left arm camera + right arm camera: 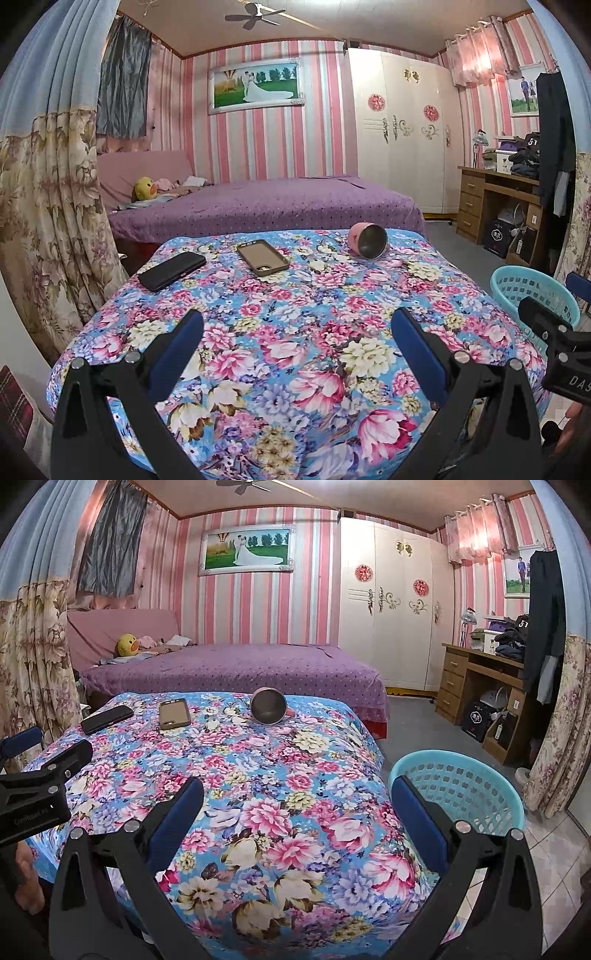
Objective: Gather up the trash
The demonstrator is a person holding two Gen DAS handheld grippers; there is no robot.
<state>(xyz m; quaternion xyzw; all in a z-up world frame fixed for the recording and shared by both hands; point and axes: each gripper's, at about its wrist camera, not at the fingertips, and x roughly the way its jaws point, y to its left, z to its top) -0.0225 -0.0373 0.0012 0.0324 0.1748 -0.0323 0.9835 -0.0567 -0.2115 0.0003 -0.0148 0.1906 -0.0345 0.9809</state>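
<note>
- Filling most of both views, a table under a floral cloth (pixel 295 332) stands in a bedroom; beyond it lies a bed with a purple dotted cover (pixel 266 206), and behind that a white wardrobe (pixel 402 129) against a pink striped wall.
- Standing on the floor just beside the table's right edge, a light blue perforated basket (pixel 476 790) shows an open top; what lies inside it cannot be told.
- Hovering over the near end of the cloth, the left gripper (pixel 295 328) has its jaws spread wide, with nothing between the blue pads (pixel 177 354).
- Hanging over the table's near right corner, the right gripper (pixel 295 801) has its jaws spread wide as well and grips nothing; its right pad overlaps the basket's near rim in the right wrist view.
- Lying on its side at the far end of the table, a pink cup with a dark metal inside (pixel 367 240) turns its mouth toward the cameras.
- Resting flat to the left of the cup, a brown phone case (pixel 263 257) lies camera cutout toward the near side.
- Lying flat at the far left corner, just beside the case but apart from it, is a black phone (pixel 171 270).
- Sitting on the far bed near its head is a yellow duck plush (pixel 144 189).
</note>
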